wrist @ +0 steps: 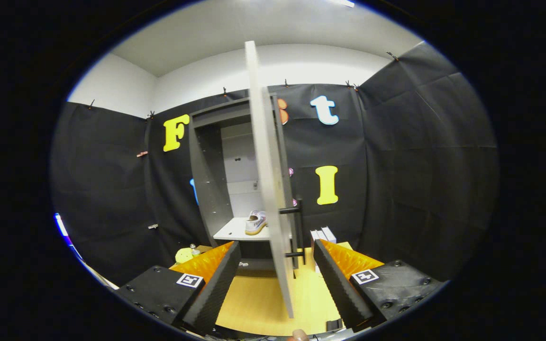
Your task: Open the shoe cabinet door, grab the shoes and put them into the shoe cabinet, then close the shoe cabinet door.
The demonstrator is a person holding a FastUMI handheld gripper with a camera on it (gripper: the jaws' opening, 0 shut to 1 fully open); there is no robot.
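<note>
A small yellow-green rounded object [184,255] sits low beyond the left finger, too small to identify. To its right, straight ahead of the gripper [277,272], stands a tall dark grey shoe cabinet [209,180] with an open front, set against the black cloth wall of the booth. Inside it, on a pale grey shelf [232,231], rests a white sneaker with a tan sole [256,222], heel toward the gripper, partly hidden by the door.

The cabinet's light grey flat door [268,189] is swung wide open and seen nearly edge-on, running from well above the cabinet down into the gap between the two fingers. Neither finger touches it; the gripper is released, its fingers spread wide apart with nothing held. A black bar handle [296,232] stands upright on the door's right face, just ahead of the right finger.

Beyond the right finger lie a few small white box-like items [323,234]. The cabinet stands on a light wooden surface [254,298] that runs below the fingers.
</note>
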